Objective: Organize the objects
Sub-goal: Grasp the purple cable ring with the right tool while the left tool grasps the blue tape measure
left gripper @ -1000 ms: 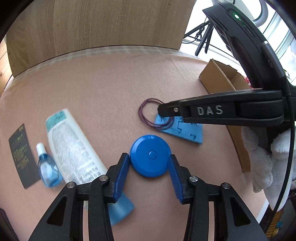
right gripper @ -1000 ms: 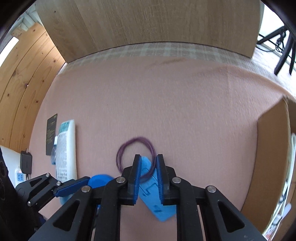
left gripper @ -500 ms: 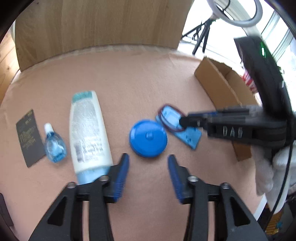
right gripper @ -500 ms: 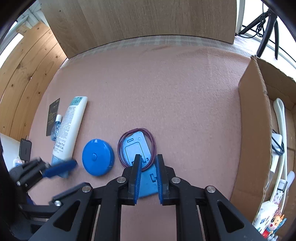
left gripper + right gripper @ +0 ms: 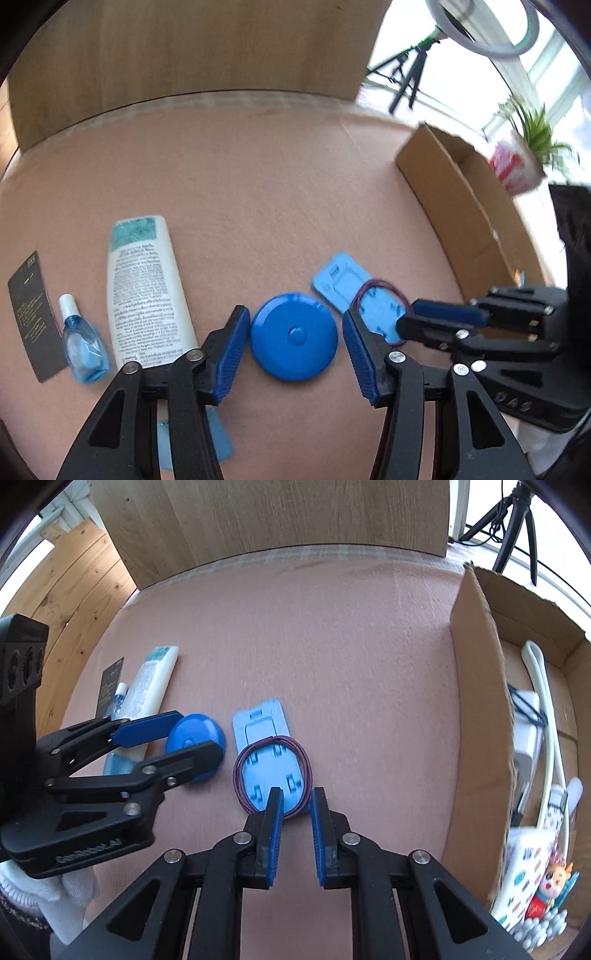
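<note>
Blue round case [image 5: 294, 336] lies flat on the pink felt surface [image 5: 258, 177], toward its near edge, between the tongs of the left gripper [image 5: 293, 350]. Jaws apart, one blue pad on each side, neither touching; half a second ago the gripper stood back from the case, so it has closed in again. Judgement: a pick of the case is being lined up.

Just right of it, light blue plastic plate [image 5: 269, 753] with the purple cord ring [image 5: 273, 775] lying on its near half. Right gripper [image 5: 297, 805] at the plate's near end, tongs a little apart, gripping nothing; a second ago they were nearly together over the ring. The ring has slid from the plate's far end to its near end. Judgement: the right side let go or missed and needs another try.

Left of the case: white tube [image 5: 146, 291], small blue bottle [image 5: 83, 347], black card [image 5: 31, 314], all flat near the left edge. Cardboard box [image 5: 480, 686] stands at the right edge, already holding things, so probably the destination.

Writing: "DAS" on the right gripper body in the left view; a maker's word on the left gripper body, too blurred to read. Tube and card print too small to make out.
</note>
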Demonstrator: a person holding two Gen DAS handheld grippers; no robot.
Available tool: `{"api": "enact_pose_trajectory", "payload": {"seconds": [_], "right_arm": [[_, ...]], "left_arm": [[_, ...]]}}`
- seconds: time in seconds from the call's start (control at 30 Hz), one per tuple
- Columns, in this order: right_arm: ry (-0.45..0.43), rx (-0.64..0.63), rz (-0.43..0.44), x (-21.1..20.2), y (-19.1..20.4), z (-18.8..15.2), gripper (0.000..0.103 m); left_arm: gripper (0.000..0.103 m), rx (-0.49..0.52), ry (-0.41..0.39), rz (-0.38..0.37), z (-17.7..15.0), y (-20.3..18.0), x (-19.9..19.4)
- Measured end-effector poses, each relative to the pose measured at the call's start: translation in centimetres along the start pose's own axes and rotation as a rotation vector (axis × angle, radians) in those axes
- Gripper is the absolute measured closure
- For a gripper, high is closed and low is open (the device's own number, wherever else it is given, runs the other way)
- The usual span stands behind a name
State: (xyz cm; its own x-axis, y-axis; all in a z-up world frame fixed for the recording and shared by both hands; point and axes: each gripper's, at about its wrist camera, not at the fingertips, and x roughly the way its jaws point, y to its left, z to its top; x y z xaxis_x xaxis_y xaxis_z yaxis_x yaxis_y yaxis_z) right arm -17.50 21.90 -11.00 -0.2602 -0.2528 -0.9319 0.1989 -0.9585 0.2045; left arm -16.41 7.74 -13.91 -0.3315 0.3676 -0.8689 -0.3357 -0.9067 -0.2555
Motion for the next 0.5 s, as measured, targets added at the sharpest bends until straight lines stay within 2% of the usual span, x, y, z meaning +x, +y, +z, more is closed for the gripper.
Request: {"api": "enact_pose_trajectory", "payload": {"seconds": [0.03, 0.07, 0.37, 0.5], "right_arm": [[0.005, 0.004, 0.01, -0.2, -0.2, -0.4, 0.09], [0.036, 0.008, 0.016, 0.2, -0.3, -0.8, 0.097], [0.021, -0.02, 0.003, -0.5, 0.2, -3.8, 0.098], [0.019, 0.0, 0.029, -1.1, -0.1, -4.8, 0.098]], "left_arm": [[0.05, 0.017, 0.005, -0.006, -0.2, -0.3, 0.0], [0.05, 0.026, 0.009, -0.014, -0.6, -0.5, -0.2], [0.05, 0.071, 0.008, -0.027, -4.1, -2.3, -1.4], [0.05, 0.093, 0.018, -0.041, -6.2, -3.0, -2.2]]}}
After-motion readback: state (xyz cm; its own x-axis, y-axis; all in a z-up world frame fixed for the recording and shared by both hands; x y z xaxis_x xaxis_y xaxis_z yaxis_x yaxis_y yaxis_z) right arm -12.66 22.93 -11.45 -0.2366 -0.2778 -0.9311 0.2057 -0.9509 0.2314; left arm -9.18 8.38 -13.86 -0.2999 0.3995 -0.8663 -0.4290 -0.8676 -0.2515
